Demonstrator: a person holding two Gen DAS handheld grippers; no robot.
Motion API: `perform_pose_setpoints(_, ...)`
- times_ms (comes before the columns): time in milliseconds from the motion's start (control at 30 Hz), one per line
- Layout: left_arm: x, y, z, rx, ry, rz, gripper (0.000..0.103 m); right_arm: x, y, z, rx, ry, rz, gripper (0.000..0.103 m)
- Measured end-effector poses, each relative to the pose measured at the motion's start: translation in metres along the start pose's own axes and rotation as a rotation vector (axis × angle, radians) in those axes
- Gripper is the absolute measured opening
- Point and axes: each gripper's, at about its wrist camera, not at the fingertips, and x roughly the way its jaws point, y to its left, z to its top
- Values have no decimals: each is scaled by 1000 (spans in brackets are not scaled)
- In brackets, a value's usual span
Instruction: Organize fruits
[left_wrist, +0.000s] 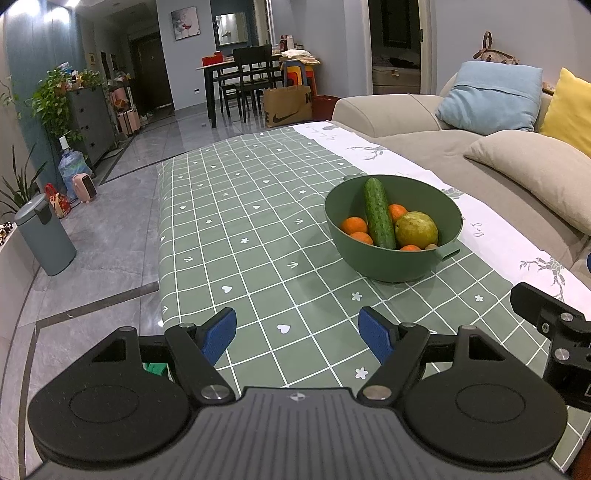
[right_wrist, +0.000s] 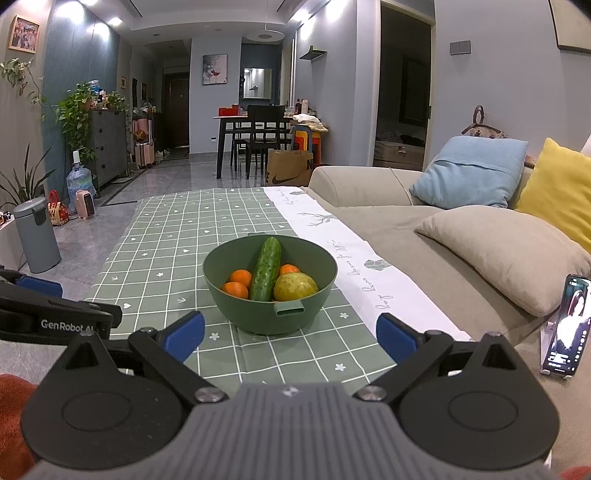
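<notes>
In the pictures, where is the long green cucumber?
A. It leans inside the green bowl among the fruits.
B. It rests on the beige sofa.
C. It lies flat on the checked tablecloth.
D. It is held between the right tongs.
A: the long green cucumber leans inside the round green plastic bowl, between the small oranges and a yellow-green round fruit.

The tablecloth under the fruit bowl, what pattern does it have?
The sage-green tablecloth has a white grid with small hearts, stars and arrows; clearest in the left wrist view.
</notes>
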Motion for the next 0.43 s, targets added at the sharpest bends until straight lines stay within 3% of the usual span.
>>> perform_pose_setpoints(433,-1,-2,1,-5,-9,1,88,0,0,-2,5,5,0,95)
